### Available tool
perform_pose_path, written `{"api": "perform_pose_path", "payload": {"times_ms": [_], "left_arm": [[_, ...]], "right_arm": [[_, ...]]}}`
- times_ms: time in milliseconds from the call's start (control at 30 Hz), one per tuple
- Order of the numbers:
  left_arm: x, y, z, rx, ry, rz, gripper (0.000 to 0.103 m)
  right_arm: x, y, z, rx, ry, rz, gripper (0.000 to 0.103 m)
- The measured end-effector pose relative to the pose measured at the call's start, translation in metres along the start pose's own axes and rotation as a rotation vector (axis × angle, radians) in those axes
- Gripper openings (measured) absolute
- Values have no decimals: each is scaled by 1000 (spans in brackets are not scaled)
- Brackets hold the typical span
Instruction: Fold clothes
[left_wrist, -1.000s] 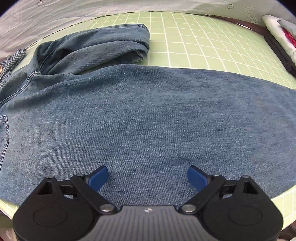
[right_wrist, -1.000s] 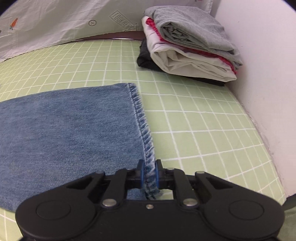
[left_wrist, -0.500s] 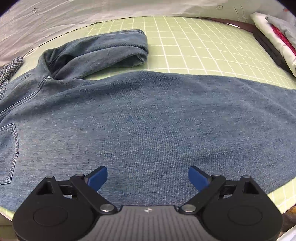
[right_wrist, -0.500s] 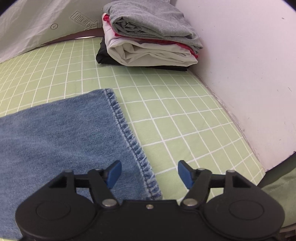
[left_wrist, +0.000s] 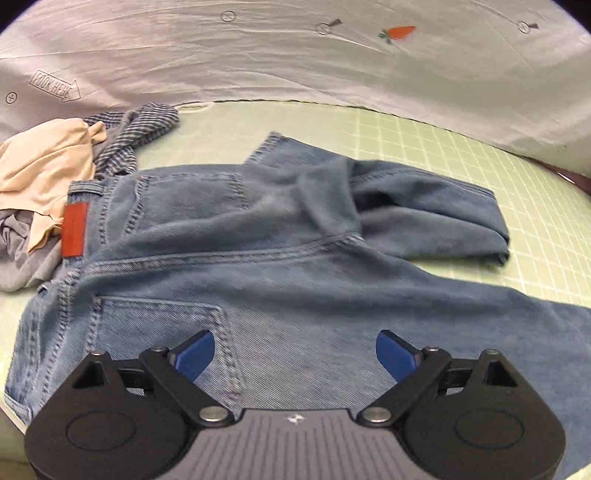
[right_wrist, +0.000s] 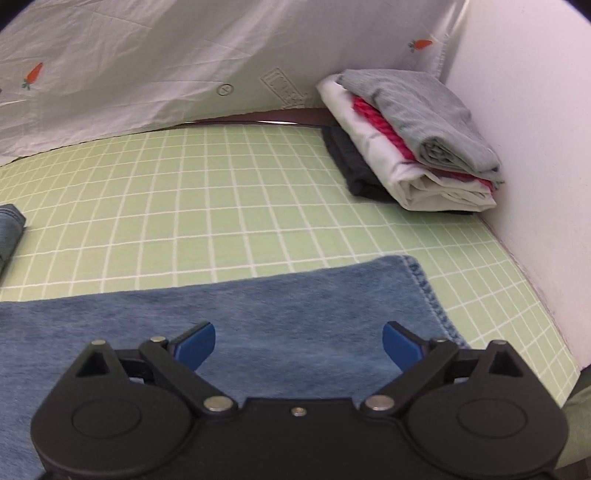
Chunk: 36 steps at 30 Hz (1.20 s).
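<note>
The left gripper (left_wrist: 294, 352) stands wide, gripping nothing, above the jeans (left_wrist: 280, 266) spread on the green grid mat (right_wrist: 229, 206); the right gripper (right_wrist: 298, 345) is opening, empty, over 1 leg near its hem (right_wrist: 428, 291). Bare mat lies beyond. Farther: loose clothes (left_wrist: 48, 173) left, a folded stack (right_wrist: 413, 147) against the wall, a white sheet (left_wrist: 258, 55) behind.

Home laundry spot, folded clothes stack (right_wrist: 413, 147), gridded sheet (right_wrist: 221, 192)

Jeans (left_wrist: 266, 258) lie spread on the surface (right_wrist: 229, 192), one leg folded back at two o'clock; a heap of unfolded clothes (left_wrist: 48, 177) touches the waistband at ten o'clock; folded stack (right_wrist: 413, 147) at one o'clock beyond the leg hem (right_wrist: 424, 288).
</note>
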<state>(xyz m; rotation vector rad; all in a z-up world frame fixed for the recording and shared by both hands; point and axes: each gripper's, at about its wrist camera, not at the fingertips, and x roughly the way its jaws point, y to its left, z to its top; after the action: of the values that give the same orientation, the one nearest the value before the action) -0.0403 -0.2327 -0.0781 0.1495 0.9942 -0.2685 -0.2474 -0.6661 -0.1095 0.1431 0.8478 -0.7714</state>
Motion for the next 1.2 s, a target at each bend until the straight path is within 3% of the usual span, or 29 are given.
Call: {"api": "perform_pose_path", "payload": {"times_ms": [100, 367, 467, 633, 833, 967, 1067, 1200], "left_arm": [[10, 34, 24, -12, -11, 34, 94], [53, 111, 83, -68, -41, 27, 94], [78, 132, 104, -100, -32, 4, 94], [123, 140, 130, -70, -22, -31, 94], [167, 142, 148, -57, -36, -48, 100], [181, 140, 147, -32, -66, -36, 103], [186, 137, 145, -11, -89, -6, 103], [187, 136, 146, -7, -104, 10, 103]], "right_arm": [[-3, 51, 20, -28, -17, 53, 100], [14, 188, 89, -107, -91, 213, 100], [31, 242, 120, -128, -95, 288, 100], [58, 336, 149, -188, -70, 371, 100], [76, 426, 154, -258, 6, 520, 99], [77, 470, 143, -387, 36, 603, 87], [77, 488, 132, -461, 56, 631, 81], [72, 491, 123, -485, 61, 657, 81]]}}
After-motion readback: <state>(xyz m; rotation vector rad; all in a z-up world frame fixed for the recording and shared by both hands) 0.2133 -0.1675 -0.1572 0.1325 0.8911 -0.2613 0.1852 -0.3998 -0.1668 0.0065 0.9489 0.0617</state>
